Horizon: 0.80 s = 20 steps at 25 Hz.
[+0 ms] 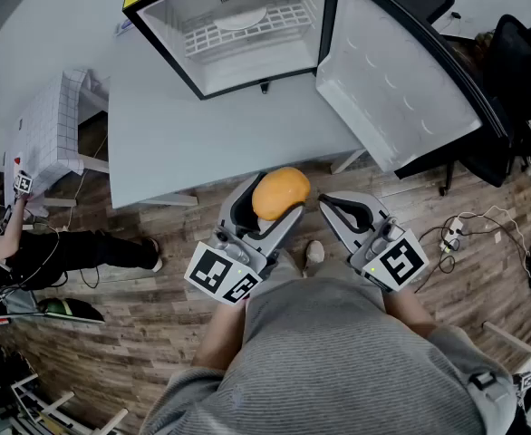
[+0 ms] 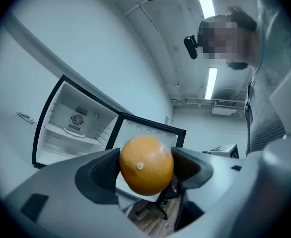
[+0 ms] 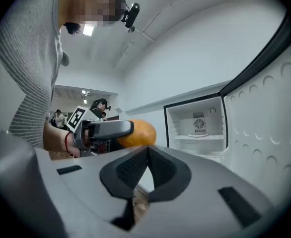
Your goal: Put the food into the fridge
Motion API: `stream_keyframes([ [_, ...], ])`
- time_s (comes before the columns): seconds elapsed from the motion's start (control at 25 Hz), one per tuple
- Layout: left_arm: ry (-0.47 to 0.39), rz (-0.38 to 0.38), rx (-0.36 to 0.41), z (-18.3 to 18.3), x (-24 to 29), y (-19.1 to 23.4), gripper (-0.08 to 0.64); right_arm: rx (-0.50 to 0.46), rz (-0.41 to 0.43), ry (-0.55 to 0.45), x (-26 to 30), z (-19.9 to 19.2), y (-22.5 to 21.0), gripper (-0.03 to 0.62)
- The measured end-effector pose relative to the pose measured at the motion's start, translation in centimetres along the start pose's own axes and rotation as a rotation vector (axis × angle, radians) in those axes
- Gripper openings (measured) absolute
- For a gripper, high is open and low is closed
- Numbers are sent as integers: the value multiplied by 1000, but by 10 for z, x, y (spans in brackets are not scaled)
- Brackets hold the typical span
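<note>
An orange [image 1: 280,192] sits between the jaws of my left gripper [image 1: 275,198], which is shut on it, held in the air in front of the table. The left gripper view shows the orange [image 2: 146,164] pressed by both pads. My right gripper [image 1: 336,205] hovers just right of it, jaws shut and empty; in the right gripper view its pads [image 3: 148,170] meet, with the orange [image 3: 138,133] off to the left. The small fridge [image 1: 238,25] stands on the white table [image 1: 184,143] ahead, its door [image 1: 397,75] swung wide open to the right, a white plate [image 1: 242,14] on its wire shelf.
A person in dark clothes [image 1: 57,252] crouches on the wooden floor at left beside a white checked stand [image 1: 48,130]. Cables and a power strip [image 1: 451,234] lie on the floor at right. A dark chair [image 1: 510,71] stands beyond the fridge door.
</note>
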<state>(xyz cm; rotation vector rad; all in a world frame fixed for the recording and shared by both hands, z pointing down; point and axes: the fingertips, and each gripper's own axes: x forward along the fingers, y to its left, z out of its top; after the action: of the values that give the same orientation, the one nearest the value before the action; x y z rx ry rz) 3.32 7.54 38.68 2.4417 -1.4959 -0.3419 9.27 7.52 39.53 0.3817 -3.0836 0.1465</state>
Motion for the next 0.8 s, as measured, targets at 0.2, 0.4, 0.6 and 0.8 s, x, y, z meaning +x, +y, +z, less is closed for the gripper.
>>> stream_keyframes([
  [0.2,5,1,-7,-6,1,-1,318,13,8,10,-1,-4,-2,12],
  [0.4,2,13,-36,-18,-1,5,318,29,27,29,3,-15,-2,12],
  [0.6,-5,12,-42,-25,0,12,318,36,38,44,11,-22,-3,12],
  [0.8,-17,15,-28,-23,4,22,318,32,39,42,18,-23,-12,12],
])
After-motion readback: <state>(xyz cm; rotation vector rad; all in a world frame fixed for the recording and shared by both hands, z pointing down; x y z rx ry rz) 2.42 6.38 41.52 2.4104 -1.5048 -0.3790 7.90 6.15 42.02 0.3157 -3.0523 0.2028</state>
